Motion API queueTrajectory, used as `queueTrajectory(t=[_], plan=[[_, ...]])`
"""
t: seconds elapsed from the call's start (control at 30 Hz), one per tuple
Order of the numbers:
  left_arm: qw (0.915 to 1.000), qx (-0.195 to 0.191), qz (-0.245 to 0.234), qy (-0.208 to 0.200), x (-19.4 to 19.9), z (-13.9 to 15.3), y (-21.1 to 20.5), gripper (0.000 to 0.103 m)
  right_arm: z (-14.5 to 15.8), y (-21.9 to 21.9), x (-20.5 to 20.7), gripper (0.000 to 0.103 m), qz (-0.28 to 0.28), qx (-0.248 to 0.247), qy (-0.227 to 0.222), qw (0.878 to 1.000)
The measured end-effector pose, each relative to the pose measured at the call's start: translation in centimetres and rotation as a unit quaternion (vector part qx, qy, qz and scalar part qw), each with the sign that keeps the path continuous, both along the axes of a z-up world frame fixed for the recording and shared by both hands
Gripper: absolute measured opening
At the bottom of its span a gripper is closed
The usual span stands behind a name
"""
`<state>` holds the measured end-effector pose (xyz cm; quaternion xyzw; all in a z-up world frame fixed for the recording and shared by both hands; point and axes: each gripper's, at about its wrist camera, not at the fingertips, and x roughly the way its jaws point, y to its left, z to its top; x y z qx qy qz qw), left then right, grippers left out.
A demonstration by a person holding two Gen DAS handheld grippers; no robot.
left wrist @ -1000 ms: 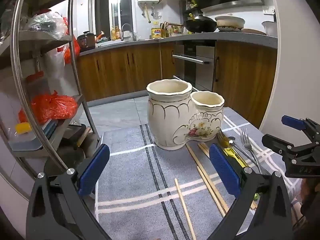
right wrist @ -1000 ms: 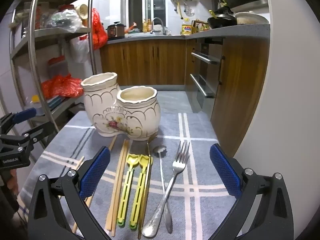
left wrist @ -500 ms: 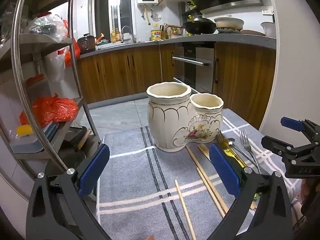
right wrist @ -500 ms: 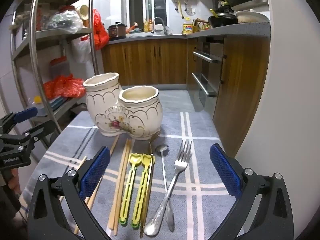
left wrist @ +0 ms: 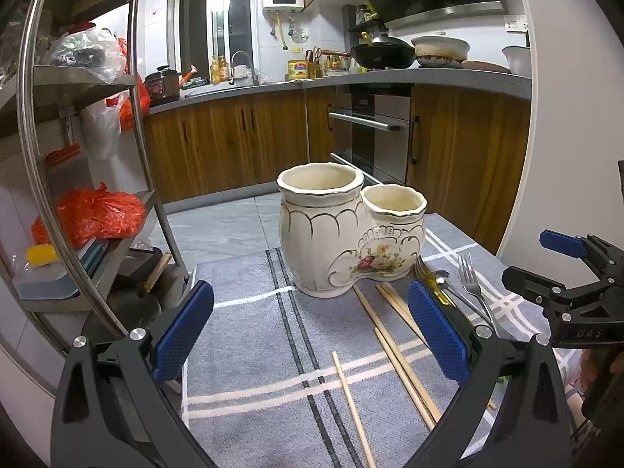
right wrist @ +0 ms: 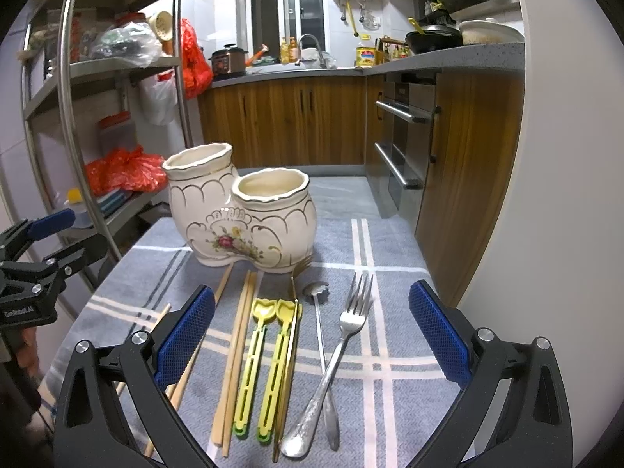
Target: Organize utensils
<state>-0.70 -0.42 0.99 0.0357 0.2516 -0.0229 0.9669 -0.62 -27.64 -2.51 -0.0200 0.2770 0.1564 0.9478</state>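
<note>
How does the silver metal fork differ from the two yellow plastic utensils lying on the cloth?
The silver metal fork is shiny with pointed tines; the two yellow plastic utensils are matte with small shovel-shaped heads and slotted handles. The fork lies slanted across a silver spoon; the yellow pair lies parallel, side by side. All lie flat, heads toward the cream ceramic holder.

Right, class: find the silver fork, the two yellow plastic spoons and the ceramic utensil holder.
silver fork [right wrist: 353, 318], right wrist view, on the neck below its tines.
yellow plastic spoons [right wrist: 274, 312], right wrist view, between the two bowls.
ceramic utensil holder [right wrist: 238, 230], right wrist view, on its flower-painted front.
</note>
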Motion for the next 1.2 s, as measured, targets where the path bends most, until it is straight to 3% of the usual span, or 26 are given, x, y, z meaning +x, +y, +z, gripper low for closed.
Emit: queueTrajectory(t=[1.2], plan=[[1.0000, 0.008, -0.002, -0.001, -0.36, -0.11, -0.34, 0.098, 0.21, 0.13, -0.47, 0.099, 0.006, -0.003, -0.002, 1.000]])
